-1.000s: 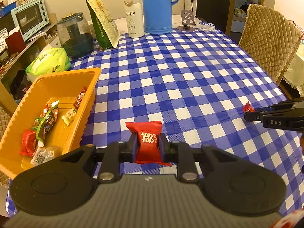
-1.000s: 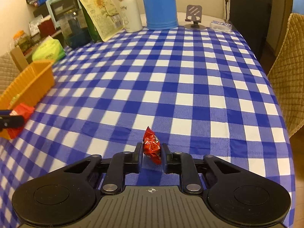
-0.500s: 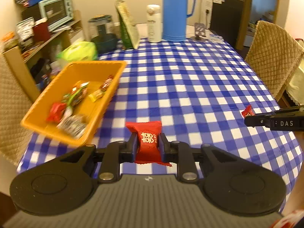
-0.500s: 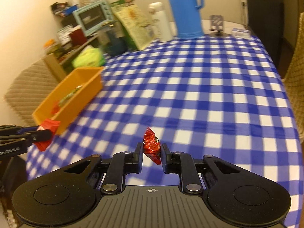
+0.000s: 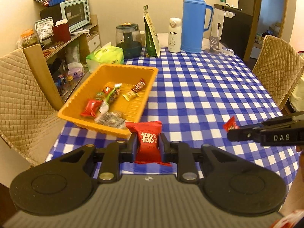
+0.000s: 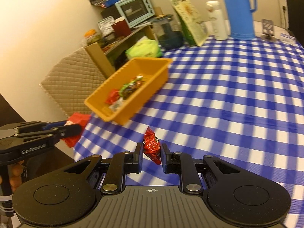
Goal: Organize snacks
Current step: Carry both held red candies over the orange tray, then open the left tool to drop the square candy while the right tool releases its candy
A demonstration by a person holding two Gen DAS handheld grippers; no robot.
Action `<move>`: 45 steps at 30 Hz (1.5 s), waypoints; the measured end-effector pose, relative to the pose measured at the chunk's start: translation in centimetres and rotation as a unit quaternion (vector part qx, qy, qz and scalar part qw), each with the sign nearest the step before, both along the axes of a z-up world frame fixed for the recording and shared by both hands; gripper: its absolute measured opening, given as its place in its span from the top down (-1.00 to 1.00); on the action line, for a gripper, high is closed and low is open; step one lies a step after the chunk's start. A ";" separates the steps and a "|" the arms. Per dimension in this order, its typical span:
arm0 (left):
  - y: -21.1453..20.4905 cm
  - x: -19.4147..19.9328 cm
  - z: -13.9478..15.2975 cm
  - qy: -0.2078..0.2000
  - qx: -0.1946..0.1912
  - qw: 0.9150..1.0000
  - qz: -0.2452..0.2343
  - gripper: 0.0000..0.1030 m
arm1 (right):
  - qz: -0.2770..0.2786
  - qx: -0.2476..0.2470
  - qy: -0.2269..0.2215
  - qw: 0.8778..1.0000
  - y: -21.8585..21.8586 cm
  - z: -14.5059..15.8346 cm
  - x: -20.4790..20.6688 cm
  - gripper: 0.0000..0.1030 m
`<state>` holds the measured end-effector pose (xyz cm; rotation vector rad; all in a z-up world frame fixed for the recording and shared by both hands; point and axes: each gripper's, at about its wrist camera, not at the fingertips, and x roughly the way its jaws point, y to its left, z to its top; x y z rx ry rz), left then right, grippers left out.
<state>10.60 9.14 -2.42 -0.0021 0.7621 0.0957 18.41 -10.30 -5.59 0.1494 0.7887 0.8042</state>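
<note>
A white bottle (image 5: 174, 35) reads "miffy". An orange tray (image 5: 91, 102) holds wrapped snacks. Left gripper (image 5: 147, 146) clamps a red packet (image 5: 147, 144); right gripper (image 6: 151, 154) clamps a foil candy (image 6: 151, 147).

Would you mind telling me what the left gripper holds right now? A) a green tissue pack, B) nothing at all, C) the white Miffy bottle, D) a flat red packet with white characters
D: the left gripper is shut on the flat red packet, its fingers pressing both sides.

Both wrist cameras look forward, raised above the table (image 5: 209, 87), sharing the orange tray (image 5: 106, 70).
</note>
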 end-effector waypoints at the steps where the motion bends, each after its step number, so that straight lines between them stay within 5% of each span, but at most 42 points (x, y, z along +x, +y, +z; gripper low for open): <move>1: 0.7 0.1 0.1 -0.001 0.001 1.000 -0.004 0.58 | -0.001 0.001 -0.001 1.000 0.8 0.1 -0.1 0.62; 20: 12.5 8.1 -0.5 -0.001 0.010 0.995 -0.095 0.58 | -0.049 -0.016 0.000 0.999 16.3 0.9 5.1 0.62; 45: 14.0 18.8 -5.5 0.054 -0.020 0.983 -0.173 0.58 | -0.122 -0.055 0.015 0.991 19.4 -0.9 12.2 0.62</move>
